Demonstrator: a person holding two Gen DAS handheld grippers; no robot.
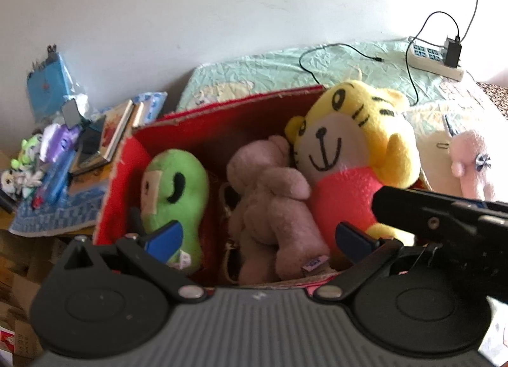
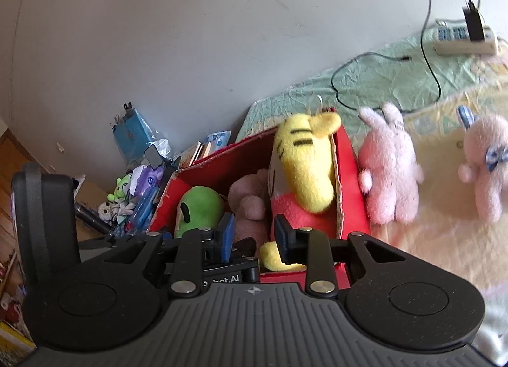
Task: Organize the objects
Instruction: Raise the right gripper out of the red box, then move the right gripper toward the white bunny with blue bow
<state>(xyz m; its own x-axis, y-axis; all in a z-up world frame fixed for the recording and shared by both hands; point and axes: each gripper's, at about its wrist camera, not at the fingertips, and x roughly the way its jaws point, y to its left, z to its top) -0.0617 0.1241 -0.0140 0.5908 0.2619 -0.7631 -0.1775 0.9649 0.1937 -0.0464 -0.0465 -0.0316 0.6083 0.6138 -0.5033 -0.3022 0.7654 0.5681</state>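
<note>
The red box point(image 1: 120, 176) on the bed holds a green plush point(image 1: 173, 189), brown plush point(image 1: 270, 205) and yellow tiger point(image 1: 352, 145). Two pink bunnies point(image 2: 389, 164) sit beside the box. Left claw point(image 1: 258, 233) gapes wide; right claw point(image 2: 254, 237) is narrow, empty.

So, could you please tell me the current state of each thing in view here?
Red cardboard box: open, no lid on it.
Yellow tiger plush: upright in the box.
Green plush: inside the box.
Brown plush: lying in the box.
Two pink rabbit plushes: outside the box, on the bed.
White power strip: charger plugged in.
Left tongs: open, empty.
Right tongs: open, empty.
</note>
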